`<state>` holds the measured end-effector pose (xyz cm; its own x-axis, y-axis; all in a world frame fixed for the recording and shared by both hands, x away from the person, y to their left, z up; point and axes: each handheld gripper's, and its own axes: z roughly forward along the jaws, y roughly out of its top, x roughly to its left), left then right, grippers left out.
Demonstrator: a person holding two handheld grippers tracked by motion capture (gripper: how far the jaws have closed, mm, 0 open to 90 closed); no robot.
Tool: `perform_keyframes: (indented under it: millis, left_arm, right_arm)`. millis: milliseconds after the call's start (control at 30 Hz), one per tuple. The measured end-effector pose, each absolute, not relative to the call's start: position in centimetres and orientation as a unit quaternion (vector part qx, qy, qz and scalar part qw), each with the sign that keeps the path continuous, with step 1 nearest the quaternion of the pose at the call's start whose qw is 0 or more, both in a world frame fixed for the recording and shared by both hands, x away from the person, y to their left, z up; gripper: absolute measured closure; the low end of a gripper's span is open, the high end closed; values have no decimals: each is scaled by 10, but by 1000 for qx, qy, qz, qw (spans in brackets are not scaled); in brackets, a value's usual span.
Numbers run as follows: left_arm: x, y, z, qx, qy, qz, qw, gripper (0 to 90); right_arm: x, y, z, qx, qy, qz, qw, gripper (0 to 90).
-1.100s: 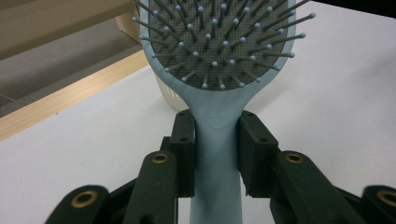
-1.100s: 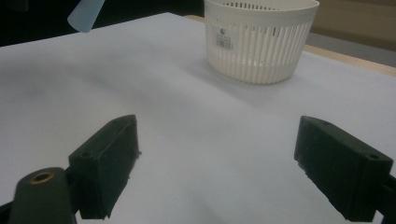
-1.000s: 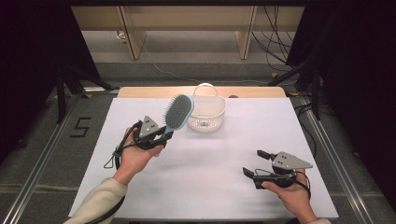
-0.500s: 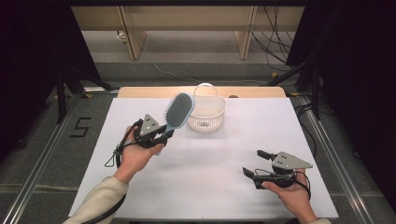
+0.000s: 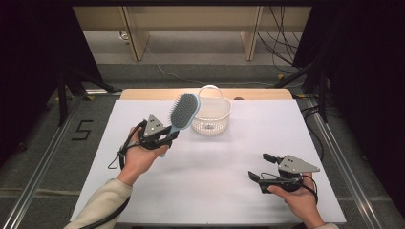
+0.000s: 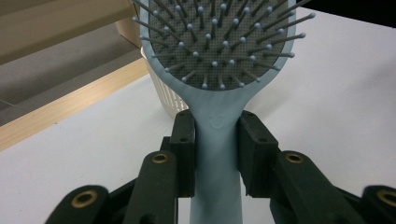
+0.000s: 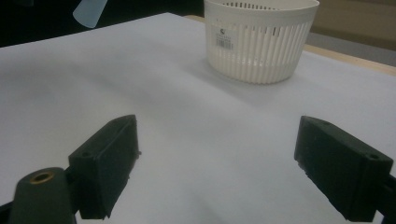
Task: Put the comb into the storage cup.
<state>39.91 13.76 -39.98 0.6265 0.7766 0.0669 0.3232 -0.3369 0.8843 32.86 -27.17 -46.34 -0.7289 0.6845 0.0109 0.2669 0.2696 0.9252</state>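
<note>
A light blue hairbrush (image 5: 183, 110) with grey bristles is held up off the table, head tilted toward the white slatted basket (image 5: 211, 116). My left gripper (image 5: 168, 137) is shut on its handle; in the left gripper view both pads clamp the hairbrush (image 6: 219, 70) at the neck just below the head, with the left gripper (image 6: 216, 140) pointing at the basket (image 6: 166, 95). At the near right, my right gripper (image 5: 261, 166) rests low over the table, jaws wide open and nothing between them. The right gripper (image 7: 217, 161) faces the basket (image 7: 261, 39) across bare tabletop.
The white table (image 5: 239, 143) has a wooden strip (image 5: 143, 94) along its far edge. Dark stands and cables flank both sides. A floor marking "5" (image 5: 82, 130) lies left of the table.
</note>
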Motion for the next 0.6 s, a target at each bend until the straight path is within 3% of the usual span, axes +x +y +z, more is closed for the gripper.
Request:
perform_keyframes:
  millis: [600]
  left_arm:
    - [403, 133, -397, 776, 353, 248, 459, 697]
  right_arm:
    - [328, -272, -463, 310, 769, 521, 199, 146]
